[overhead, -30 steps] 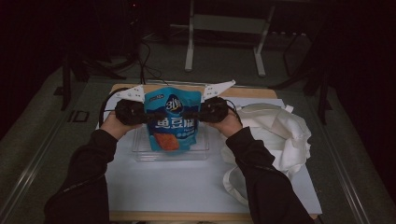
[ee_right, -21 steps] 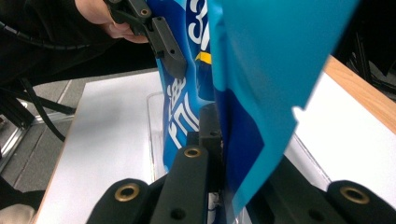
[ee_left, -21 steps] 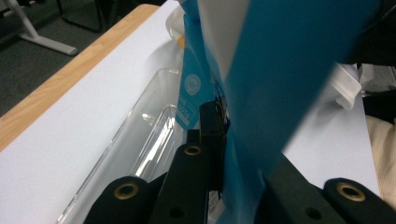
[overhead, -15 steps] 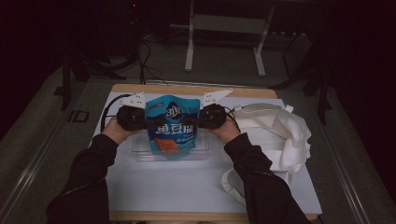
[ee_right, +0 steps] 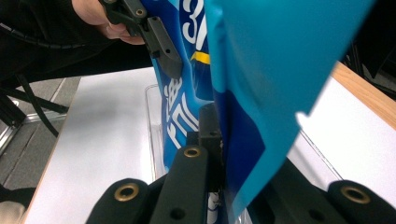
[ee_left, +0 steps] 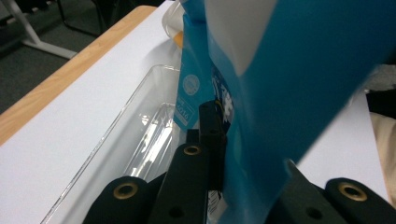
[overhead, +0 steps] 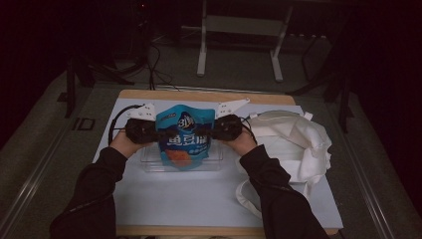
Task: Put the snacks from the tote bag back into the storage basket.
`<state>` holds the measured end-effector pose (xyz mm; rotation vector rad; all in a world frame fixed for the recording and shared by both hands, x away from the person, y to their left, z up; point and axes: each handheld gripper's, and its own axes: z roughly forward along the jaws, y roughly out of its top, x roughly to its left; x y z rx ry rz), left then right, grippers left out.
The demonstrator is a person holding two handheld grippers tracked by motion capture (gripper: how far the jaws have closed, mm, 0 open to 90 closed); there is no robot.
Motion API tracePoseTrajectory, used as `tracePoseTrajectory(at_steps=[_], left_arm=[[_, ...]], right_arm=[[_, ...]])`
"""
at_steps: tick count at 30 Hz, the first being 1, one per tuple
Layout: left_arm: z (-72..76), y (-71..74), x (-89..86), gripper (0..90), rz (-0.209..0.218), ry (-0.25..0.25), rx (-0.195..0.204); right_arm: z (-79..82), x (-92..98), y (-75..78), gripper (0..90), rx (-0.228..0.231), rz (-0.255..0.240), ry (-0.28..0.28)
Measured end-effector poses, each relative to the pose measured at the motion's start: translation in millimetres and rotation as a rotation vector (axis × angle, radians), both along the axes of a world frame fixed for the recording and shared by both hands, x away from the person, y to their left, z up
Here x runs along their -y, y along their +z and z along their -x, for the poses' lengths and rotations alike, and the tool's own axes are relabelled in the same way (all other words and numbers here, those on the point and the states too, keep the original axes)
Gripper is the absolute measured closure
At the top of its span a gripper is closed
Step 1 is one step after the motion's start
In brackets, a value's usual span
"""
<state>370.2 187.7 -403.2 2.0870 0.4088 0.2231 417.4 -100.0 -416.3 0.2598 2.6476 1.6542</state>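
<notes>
A blue snack bag (overhead: 183, 134) with white lettering and an orange picture hangs upright between my two grippers, over a clear plastic tray (overhead: 149, 167). My left gripper (overhead: 159, 133) is shut on the bag's left edge and my right gripper (overhead: 212, 131) on its right edge. In the left gripper view the jaws (ee_left: 224, 122) pinch the blue film (ee_left: 289, 84), with the tray (ee_left: 140, 121) below. The right gripper view has its jaws (ee_right: 219, 122) clamped on the bag (ee_right: 252, 70), and the left gripper (ee_right: 163, 51) holds the far edge.
The tray lies on a white mat (overhead: 199, 199) over a wooden table (overhead: 199, 95). A crumpled white cloth bag (overhead: 293, 142) lies to the right of the tray. Stand legs (overhead: 201, 55) and cables are on the floor beyond the table.
Both grippers and the bag have shifted slightly down in the high view, closer to the tray. The grip on both edges is unchanged.
</notes>
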Motion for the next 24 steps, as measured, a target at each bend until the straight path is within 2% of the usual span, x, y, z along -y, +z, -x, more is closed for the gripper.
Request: tracePoseTrajectory(at_steps=[5, 7, 10, 12, 13, 16, 19, 21, 24], left_arm=[[2.9, -0.5, 0.0, 87.7, 0.014, 0.018, -0.009], [5.1, 0.3, 0.2, 82.2, 0.029, 0.027, -0.005], [9.7, 3.3, 1.0, 75.2, 0.039, 0.055, 0.012], [12.9, 4.2, 2.4, 73.0, 0.012, 0.080, 0.031], [13.4, 4.2, 2.1, 67.2, 0.004, 0.093, 0.028], [15.3, 5.1, -0.4, 57.6, 0.015, 0.122, 0.022], [16.8, 8.8, -3.5, 42.9, 0.058, 0.154, 0.011], [17.6, 9.7, -2.3, 29.3, 0.056, 0.194, 0.009], [17.9, 8.3, -1.2, 12.9, 0.041, 0.212, -0.013]], right_arm=[[-0.5, 0.1, 2.1, 83.9, 0.000, 0.010, 0.001], [-0.3, 1.2, 3.3, 82.0, 0.001, 0.007, 0.000], [-0.5, 3.7, 6.7, 71.0, 0.004, -0.005, -0.011], [-0.4, 6.2, 9.8, 65.4, 0.001, -0.014, -0.021], [-1.1, 7.6, 11.4, 62.8, -0.009, -0.014, -0.017], [-1.8, 10.0, 14.1, 55.9, -0.017, -0.006, -0.020], [-0.9, 12.1, 16.8, 44.5, -0.006, 0.000, -0.031], [0.0, 13.3, 18.5, 39.7, -0.006, 0.015, -0.037], [2.3, 14.8, 19.4, 30.6, -0.016, 0.024, -0.039]])
